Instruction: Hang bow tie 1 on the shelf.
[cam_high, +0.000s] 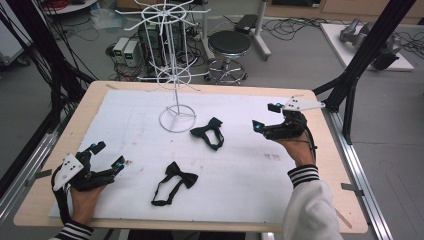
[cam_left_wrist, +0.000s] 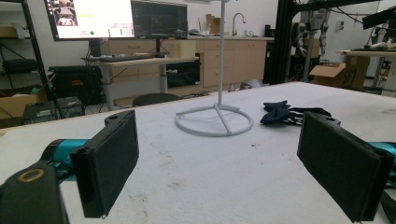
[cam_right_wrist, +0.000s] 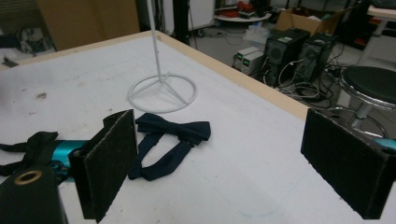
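Note:
Two black bow ties lie on the white sheet. One bow tie rests near the middle, just right of the white wire stand's ring base. The other bow tie, its strap looped, lies closer to the front. My left gripper hovers open at the front left, facing the stand base and the farther bow tie. My right gripper is open at the right, pointing at that same bow tie, which lies ahead of its left pad. Nothing sits between either pair of jaws.
The tall white wire stand rises from the back middle of the sheet. A wooden table edge borders the sheet. Beyond the table stand a black stool and computer cases. A black frame post slants at the right.

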